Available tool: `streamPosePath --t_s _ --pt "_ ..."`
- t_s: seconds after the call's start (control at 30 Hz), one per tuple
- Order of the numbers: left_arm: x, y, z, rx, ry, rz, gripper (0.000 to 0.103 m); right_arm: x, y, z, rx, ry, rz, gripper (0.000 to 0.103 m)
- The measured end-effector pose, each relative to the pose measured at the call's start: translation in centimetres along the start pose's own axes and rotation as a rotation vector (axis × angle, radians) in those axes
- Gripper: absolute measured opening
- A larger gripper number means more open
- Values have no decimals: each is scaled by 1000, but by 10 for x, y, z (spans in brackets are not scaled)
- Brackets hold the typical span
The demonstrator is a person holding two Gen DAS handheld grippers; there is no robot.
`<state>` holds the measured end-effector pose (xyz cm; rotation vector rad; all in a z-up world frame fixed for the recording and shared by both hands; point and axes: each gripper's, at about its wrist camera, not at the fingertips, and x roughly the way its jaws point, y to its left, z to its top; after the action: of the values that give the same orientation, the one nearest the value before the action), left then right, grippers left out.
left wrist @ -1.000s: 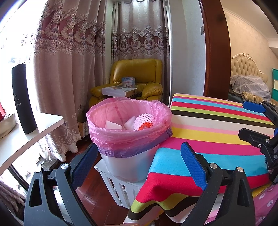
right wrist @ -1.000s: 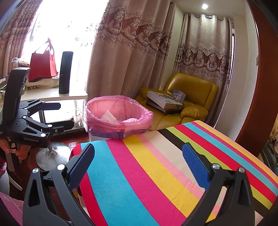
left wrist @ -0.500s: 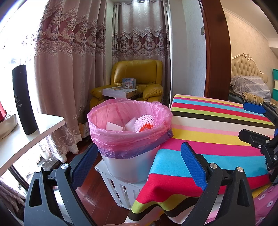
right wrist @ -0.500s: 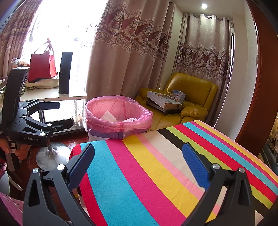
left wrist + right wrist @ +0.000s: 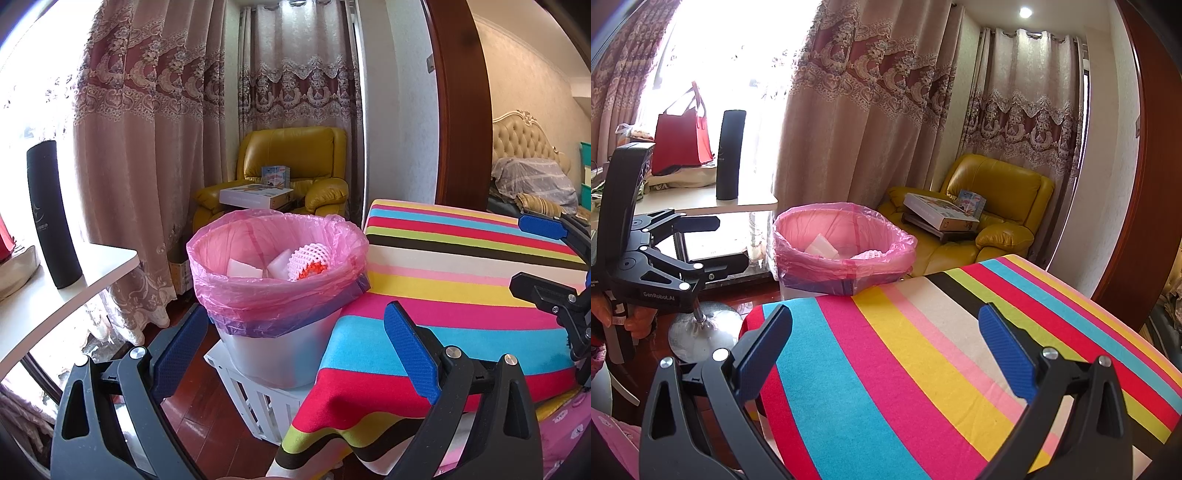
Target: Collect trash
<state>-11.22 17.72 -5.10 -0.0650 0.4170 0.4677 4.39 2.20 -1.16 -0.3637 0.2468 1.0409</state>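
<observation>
Pink plastic lined the trash bin, which stood on a white crate just beside the left edge of the striped bench. Its liner was folded over the rim, with a purple band showing beneath the fold. Inside the bin I could see a white foam fruit net with something orange under it, and beside it two flat white pieces; I could not tell what those were made of.

My left gripper hung near the bench's near-left corner, fingers spread wide and holding nothing, the bin framed between them. My right gripper hovered over the near part of the striped cloth, its fingers also spread wide and empty. No trash showed on the cloth in either view.

From the right wrist camera the left gripper appeared at the far left, clear of the bin, with part of a hand wrapped around its handle. From the left wrist camera the right gripper sat at the right edge above the bench.

Farther off, a yellow leather armchair stood behind the bin with a flat box lying across its arms and seat. A tall black cylinder stood upright on a white side table to the left, and a red bag sat beyond it near the bright window. Patterned curtains hung behind all of it.
</observation>
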Motion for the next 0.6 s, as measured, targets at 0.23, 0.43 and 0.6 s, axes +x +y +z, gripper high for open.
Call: streamPosePath --t_s 0.23,0.43,0.6 --pt "-1 1 -1 -15 -9 5 90 0 0 0 0 1 0 98" --pt "0 0 -2 -16 -3 8 90 0 0 0 -1 0 -1 98" --pt "0 -1 -2 -7 2 10 90 0 0 0 -1 0 0 98"
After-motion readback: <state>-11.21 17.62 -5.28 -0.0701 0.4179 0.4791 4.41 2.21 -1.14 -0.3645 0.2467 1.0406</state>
